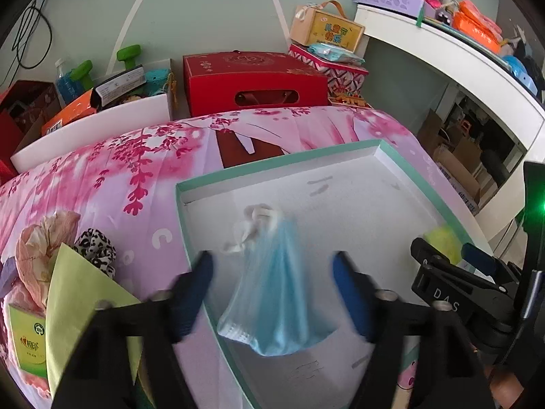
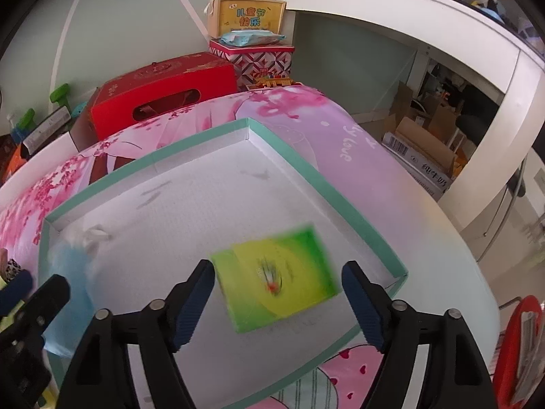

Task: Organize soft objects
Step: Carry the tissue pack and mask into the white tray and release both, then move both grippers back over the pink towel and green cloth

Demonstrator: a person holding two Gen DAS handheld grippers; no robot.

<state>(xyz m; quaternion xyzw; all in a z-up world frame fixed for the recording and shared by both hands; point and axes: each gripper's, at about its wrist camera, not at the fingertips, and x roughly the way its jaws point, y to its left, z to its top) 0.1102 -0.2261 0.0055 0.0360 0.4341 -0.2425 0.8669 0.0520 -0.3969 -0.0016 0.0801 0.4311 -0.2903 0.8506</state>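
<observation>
A shallow white tray with a teal rim (image 1: 272,165) (image 2: 306,167) lies on a pink floral cloth. In the left wrist view a blue face mask (image 1: 276,306) with white ear loops lies blurred at the tray's near left edge, between the jaws of my open left gripper (image 1: 272,269). In the right wrist view a green and yellow tissue pack (image 2: 276,279) lies blurred in the tray between the jaws of my open right gripper (image 2: 277,281). The mask shows faintly at the left of that view (image 2: 68,272). Neither gripper holds anything.
Left of the tray lie a leopard-print scrunchie (image 1: 95,248), a pink crumpled cloth (image 1: 41,248) and a green tissue pack (image 1: 27,337). A red gift box (image 1: 252,81) and other boxes stand behind the cloth. A white shelf (image 1: 460,61) is on the right.
</observation>
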